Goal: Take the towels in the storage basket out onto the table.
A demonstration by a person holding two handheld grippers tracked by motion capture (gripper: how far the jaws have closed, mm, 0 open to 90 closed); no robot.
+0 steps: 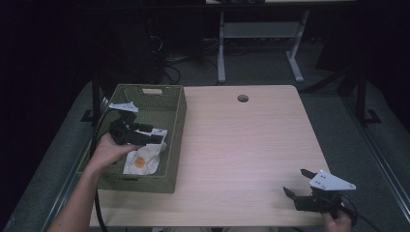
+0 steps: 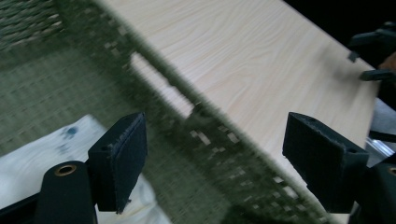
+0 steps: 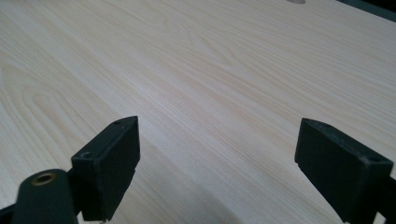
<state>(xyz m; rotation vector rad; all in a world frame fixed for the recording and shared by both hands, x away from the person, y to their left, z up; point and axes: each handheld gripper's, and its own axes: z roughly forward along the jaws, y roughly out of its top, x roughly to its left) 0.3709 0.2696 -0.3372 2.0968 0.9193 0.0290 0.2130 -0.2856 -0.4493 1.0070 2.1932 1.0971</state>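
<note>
A green woven basket (image 1: 177, 126) stands on the left part of the light wooden table (image 1: 246, 145). Inside it lies a white cloth-like item (image 1: 145, 163) with an orange spot. My left gripper (image 1: 157, 136) hovers inside the basket just above that item, open. In the left gripper view its jaws (image 2: 215, 158) stand wide apart, with the basket wall (image 2: 107, 32) running between them and the white item (image 2: 42, 149) at lower left. My right gripper (image 1: 296, 181) is open over the table's front right corner, and its jaws (image 3: 217, 163) hold nothing above bare wood (image 3: 210, 70).
A round cable hole (image 1: 242, 98) sits near the table's far edge. Behind the table stands another desk's white frame (image 1: 221, 53), with cables on the floor. In the left gripper view the right gripper (image 2: 373, 56) shows far off across the table.
</note>
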